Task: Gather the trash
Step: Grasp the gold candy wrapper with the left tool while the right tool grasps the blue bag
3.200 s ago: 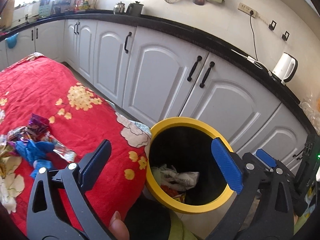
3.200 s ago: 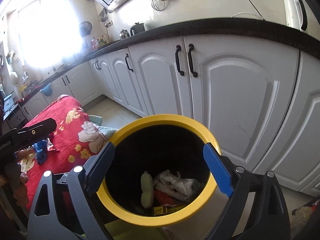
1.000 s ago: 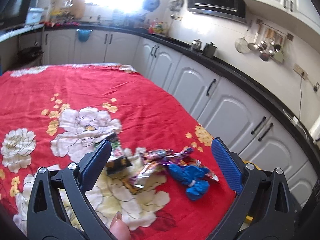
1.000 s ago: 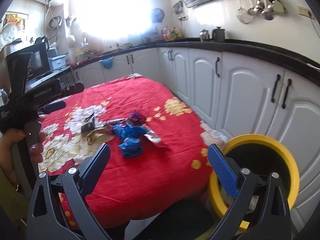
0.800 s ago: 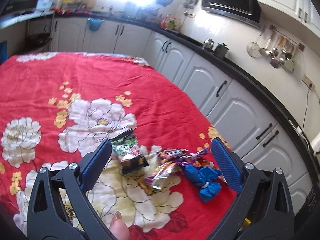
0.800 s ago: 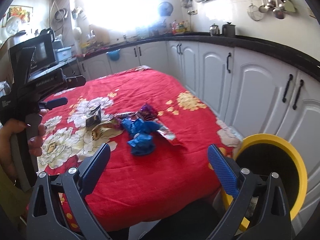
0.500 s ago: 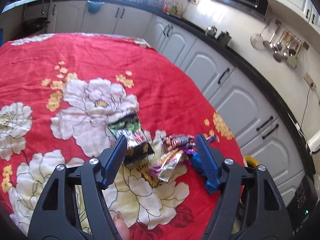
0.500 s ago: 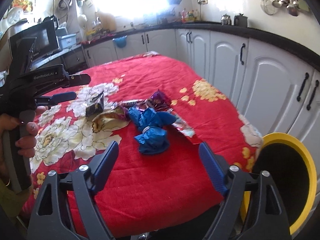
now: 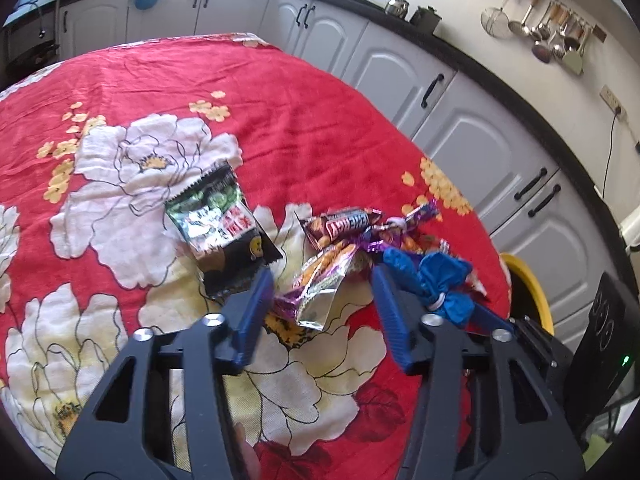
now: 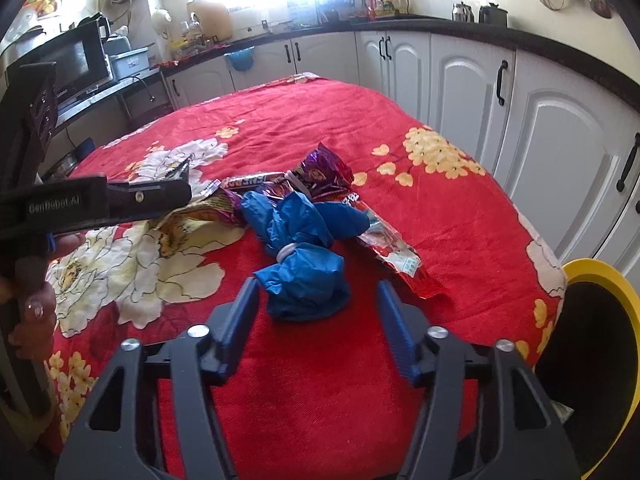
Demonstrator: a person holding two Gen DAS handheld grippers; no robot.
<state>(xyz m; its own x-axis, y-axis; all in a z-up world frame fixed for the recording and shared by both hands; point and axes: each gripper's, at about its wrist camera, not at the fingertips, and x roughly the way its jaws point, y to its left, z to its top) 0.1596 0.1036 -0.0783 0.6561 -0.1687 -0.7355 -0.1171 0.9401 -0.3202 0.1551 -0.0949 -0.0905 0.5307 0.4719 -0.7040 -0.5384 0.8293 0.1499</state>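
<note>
Trash lies in a heap on the red flowered tablecloth [image 9: 280,92]: a black and green snack packet [image 9: 222,232], a silver and orange wrapper [image 9: 320,284], a brown candy wrapper [image 9: 340,222], a purple wrapper [image 10: 320,172] and crumpled blue plastic [image 10: 300,252], also in the left wrist view [image 9: 436,280]. My left gripper [image 9: 322,280] is open, its jaws on either side of the silver wrapper. My right gripper [image 10: 318,292] is open, right in front of the blue plastic. The yellow-rimmed bin [image 10: 624,304] stands at the table's right edge.
White cabinets [image 9: 472,136] under a black counter run along the far side of the table. The left gripper's handle [image 10: 80,204] and hand show at the left of the right wrist view. A microwave [image 10: 72,64] stands on the back counter.
Both grippers have swung from the bin to the table and come down close to the trash heap. Their jaws have narrowed but stay open and empty.
</note>
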